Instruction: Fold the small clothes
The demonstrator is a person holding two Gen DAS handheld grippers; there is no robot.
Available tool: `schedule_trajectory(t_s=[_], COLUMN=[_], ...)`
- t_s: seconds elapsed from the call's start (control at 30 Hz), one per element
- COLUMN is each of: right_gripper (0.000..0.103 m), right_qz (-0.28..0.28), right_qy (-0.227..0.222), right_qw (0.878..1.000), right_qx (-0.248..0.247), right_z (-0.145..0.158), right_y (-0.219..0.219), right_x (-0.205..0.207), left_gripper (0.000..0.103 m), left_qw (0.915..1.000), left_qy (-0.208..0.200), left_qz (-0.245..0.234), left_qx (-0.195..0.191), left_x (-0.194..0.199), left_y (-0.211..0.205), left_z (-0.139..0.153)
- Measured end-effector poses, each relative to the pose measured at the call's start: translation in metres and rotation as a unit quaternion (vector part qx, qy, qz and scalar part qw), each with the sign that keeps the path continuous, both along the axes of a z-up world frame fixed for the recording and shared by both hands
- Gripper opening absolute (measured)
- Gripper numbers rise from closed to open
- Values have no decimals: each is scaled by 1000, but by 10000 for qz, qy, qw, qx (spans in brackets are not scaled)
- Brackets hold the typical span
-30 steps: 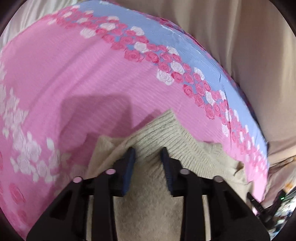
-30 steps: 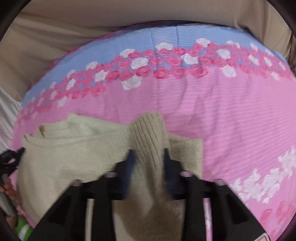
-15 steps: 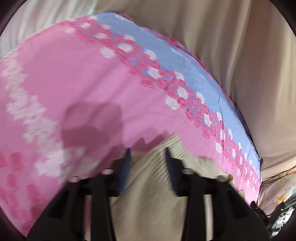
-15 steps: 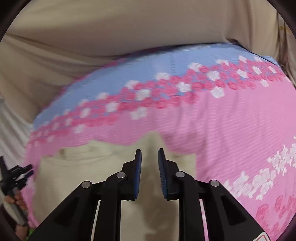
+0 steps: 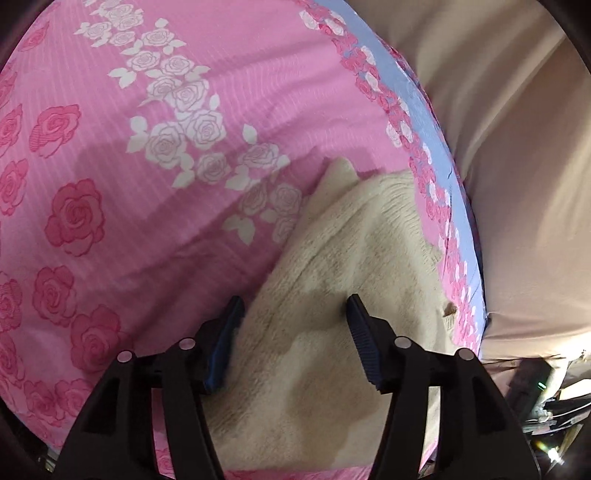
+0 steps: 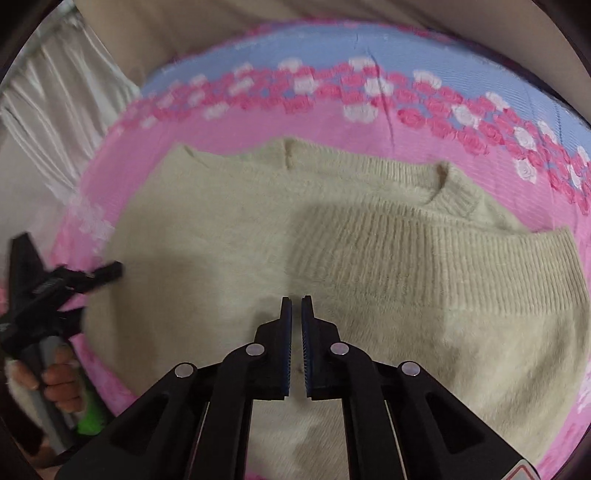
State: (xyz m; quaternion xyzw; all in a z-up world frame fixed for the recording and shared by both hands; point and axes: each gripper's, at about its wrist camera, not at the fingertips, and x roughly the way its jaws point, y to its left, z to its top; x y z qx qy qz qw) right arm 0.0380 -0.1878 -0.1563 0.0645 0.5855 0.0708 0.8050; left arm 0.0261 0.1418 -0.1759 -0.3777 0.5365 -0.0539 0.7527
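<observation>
In the left wrist view the left gripper (image 5: 293, 314) hangs low over the sweater (image 5: 332, 295), its blue-padded fingers (image 5: 360, 332) spread wide and holding nothing. One pad sits by the sweater's left edge and the other over the knit, and a dark shadow falls on the wool between them. Beyond the fingers the cream sweater runs up and right to a pointed corner, lying on a pink sheet (image 5: 147, 184) printed with red and white roses. Farther right the sheet ends in a blue border, and behind it hangs a beige cloth (image 5: 517, 184).

In the right wrist view the right gripper (image 6: 296, 310) is nearest, its fingers (image 6: 286, 332) drawn almost together with only a thin slit between the pads and nothing in them. Whether they touch the knit below cannot be told. The sweater (image 6: 258, 240) fills the middle of this view, folded, with a ribbed band laid across its right half and the ribbed neck just behind that. At the left edge the left gripper (image 6: 107, 271) shows, blurred, with the hand (image 6: 55, 384) around its handle. Past the sweater come the sheet (image 6: 332, 125), its rose band and blue border, then the cloth (image 6: 221, 22) and a pale curtain (image 6: 55, 110) at far left.
</observation>
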Motion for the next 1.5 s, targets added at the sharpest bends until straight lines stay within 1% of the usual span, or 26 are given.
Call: schedule_trajectory(t_s=[0.07, 0.1, 0.17, 0.2, 0.23, 0.3, 0.33, 0.4, 0.47, 0.6, 0.67, 0.8, 0.83, 0.87, 0.9, 0.93, 0.97, 1.03, 1.07, 1.13, 1.23, 1.33, 1.37, 1.4, 1.43, 1.5], right_gripper=[3, 3, 3, 3, 2, 1, 1, 0, 0, 0, 0, 0, 0, 0, 0, 0, 0, 0, 9, 14, 14, 14, 15, 16, 19, 19], right_qz=[-7, -10, -33, -41, -65, -113, -113, -122, -105, -81, -70, -40, -71, -113, -173, -245, -319, -727, -987, -1318, -1836, -2186, -2258, -2323, -2378, -2531], right_qy=[24, 63, 146, 179, 212, 282, 300, 320, 333, 387, 415, 433, 434, 429, 410, 364, 305, 106, -77, -323, -515, -647, -665, -676, -682, -670], right_qw=[10000, 9999, 9998, 9998, 9997, 9995, 9995, 9994, 9994, 9992, 9990, 9988, 9986, 9981, 9970, 9940, 9903, 9791, 9750, 9721, 9647, 9534, 9504, 9471, 9440, 9385], right_qx=[-75, -104, -100, -79, -45, 23, 30, 43, 63, 102, 145, 229, 308, 423, 636, 1004, 1320, 1895, 1987, 1913, 1816, 1978, 2033, 2110, 2184, 2249], right_z=[-3, -3, -4, -5, -7, -8, -8, -9, -11, -12, -12, -13, -14, -15, -17, -19, -19, -15, -8, 2, 9, 9, 7, 4, 0, -8], right_y=[4, 6, 6, 6, 5, 4, 3, 3, 3, 1, 1, -2, -5, -8, -14, -25, -35, -66, -86, -120, -172, -209, -216, -222, -225, -231], right_x=[4, 5, 10, 11, 15, 17, 18, 20, 23, 26, 29, 33, 34, 35, 34, 32, 29, 11, -5, -36, -85, -126, -133, -139, -143, -150], left_gripper=[52, 48, 43, 25, 20, 14, 13, 13, 12, 12, 12, 13, 13, 13, 13, 13, 13, 13, 13, 13, 13, 13, 14, 18, 21, 20], left_qw=[10000, 9999, 9997, 9994, 9990, 9991, 9991, 9976, 9930, 9805, 9728, 9585, 9553, 9525, 9508, 9488, 9480, 9474, 9462, 9425, 9369, 9286, 9251, 9214, 9194, 9200], left_qy=[42, 45, 79, 89, 160, 148, 84, -259, -717, -1238, -1393, -1459, -1451, -1470, -1530, -1619, -1624, -1564, -1569, -1585, -1494, -1296, -1205, -1198, -1150, -1046], left_qz=[-71, -120, -217, -311, -421, -366, -350, -420, -661, -1171, -1515, -2192, -2343, -2492, -2561, -2627, -2657, -2721, -2769, -2911, -3143, -3468, -3597, -3695, -3762, -3760], left_qx=[-11, 12, 100, 77, -33, -158, -239, -492, -665, -981, -1059, -1097, -1072, -953, -834, -675, -655, -629, -582, -422, -340, -258, -193, -137, 13, 350], left_x=[4, 6, 11, 14, 17, 19, 19, 16, 12, 7, 5, 1, -2, -4, -9, -10, -12, -14, -17, -24, -30, -38, -42, -44, -46, -50], left_y=[-1, -1, -5, -6, -8, -6, -5, -8, -19, -53, -79, -136, -149, -167, -173, -184, -187, -199, -202, -217, -248, -289, -305, -316, -329, -344], left_z=[-1, -1, -1, -1, -5, -2, 3, 26, 60, 104, 121, 133, 134, 135, 138, 141, 142, 146, 147, 149, 143, 129, 121, 113, 102, 82])
